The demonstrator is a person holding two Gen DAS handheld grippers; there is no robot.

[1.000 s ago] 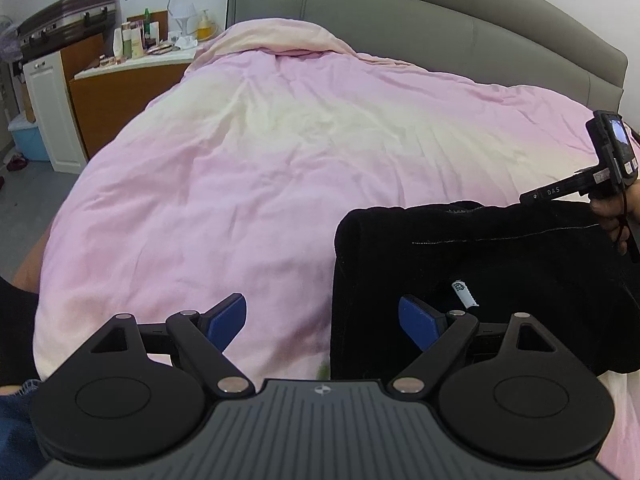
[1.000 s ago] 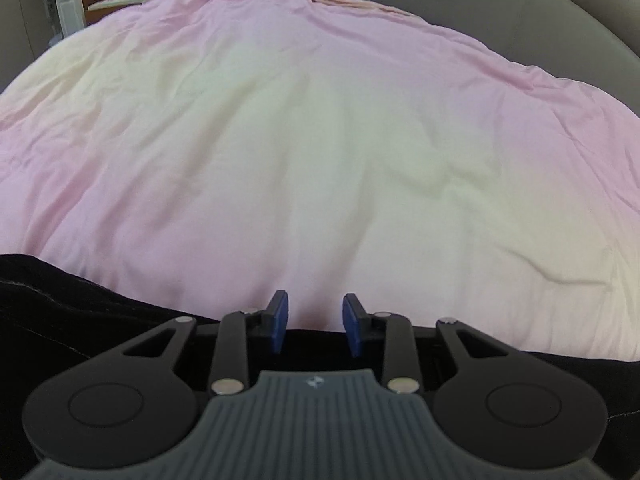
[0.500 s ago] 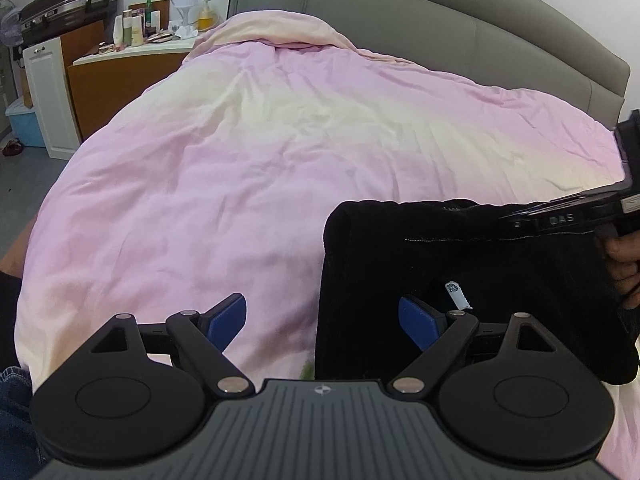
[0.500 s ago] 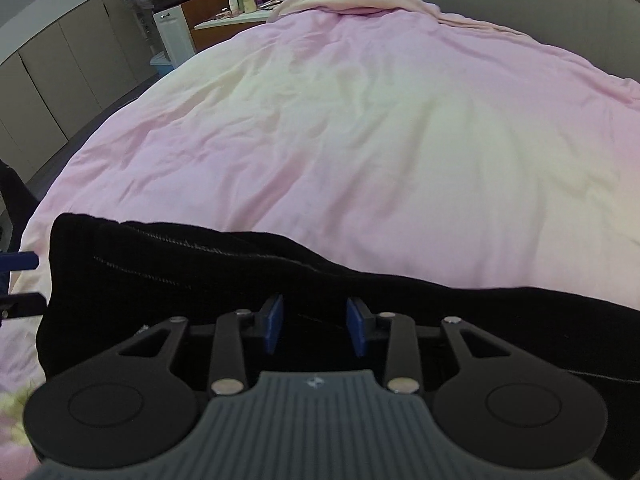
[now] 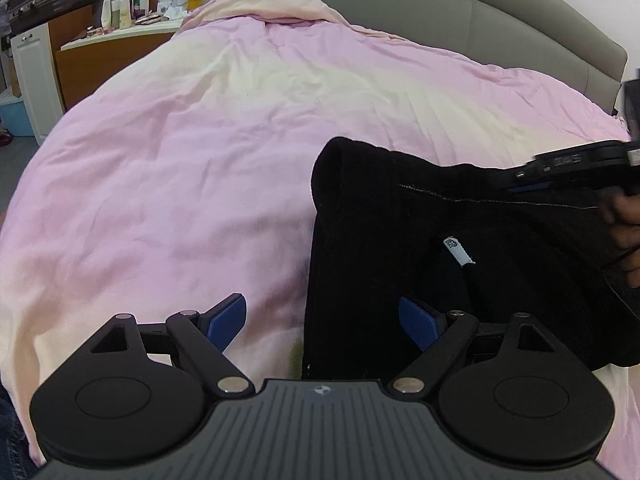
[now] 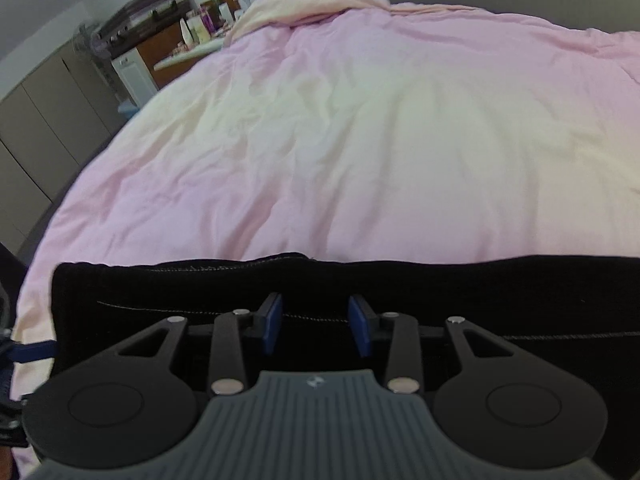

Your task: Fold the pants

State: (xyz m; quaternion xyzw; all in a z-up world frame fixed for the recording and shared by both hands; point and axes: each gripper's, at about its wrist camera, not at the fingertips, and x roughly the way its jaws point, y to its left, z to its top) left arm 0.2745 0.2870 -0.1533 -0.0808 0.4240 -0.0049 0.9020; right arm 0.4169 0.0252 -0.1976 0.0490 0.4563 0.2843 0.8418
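Black pants [image 5: 400, 208] lie folded on the pink duvet, with a white label [image 5: 456, 250] showing near their middle. My left gripper [image 5: 320, 304] is open wide and straddles the pants' left edge: one blue finger [image 5: 228, 316] is over the duvet, the other over the fabric. My right gripper [image 6: 315, 302] hovers over the pants [image 6: 160, 288] near a stitched seam. Its jaws are opening, and the blue pads stand apart with no fabric pinched between them. In the left wrist view the right gripper [image 5: 576, 160] and the hand [image 5: 624, 220] holding it appear at the right edge.
The pink duvet [image 5: 200, 160] covers the whole bed, backed by a grey padded headboard [image 5: 440, 8]. A wooden counter with bottles [image 5: 120, 28] and a white cabinet [image 5: 28, 76] stand at the far left. Grey wardrobe doors [image 6: 44, 112] line the left wall.
The left gripper has sunk closer to the pants' left edge. The right gripper has swung round to face left along the pants, and its pads have spread a little.
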